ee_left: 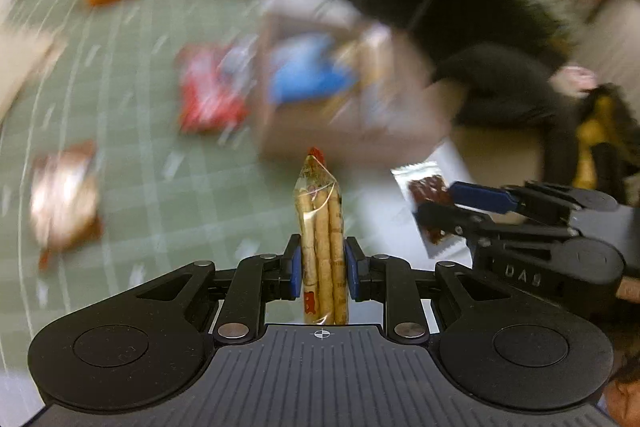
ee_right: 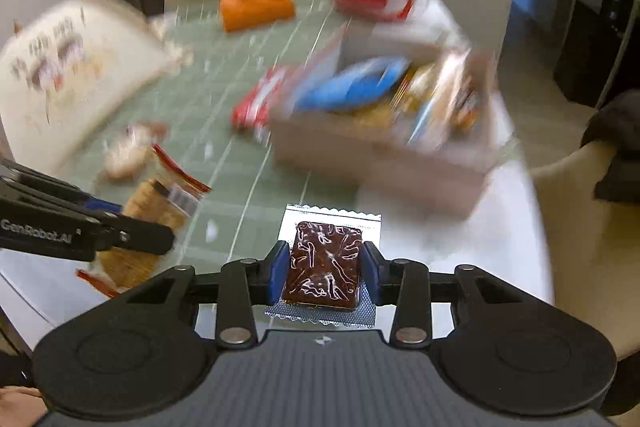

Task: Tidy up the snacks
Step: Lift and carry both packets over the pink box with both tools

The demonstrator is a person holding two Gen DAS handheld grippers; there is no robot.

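Above the desk [ee_right: 224, 131], each gripper clamps a snack: left [ee_left: 322, 267] biscuit-stick pack [ee_left: 322, 223], right [ee_right: 323, 267] brown bar packet [ee_right: 322, 267], facing a full cardboard box [ee_right: 380, 163] and scattered packets.

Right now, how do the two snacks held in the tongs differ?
The stick pack is tall, narrow and clear, holding pale sticks; the brown packet is flat and squarish, its slab dark. The left tongs hold the stick pack, the right tongs the brown packet. Both are pinched shut.
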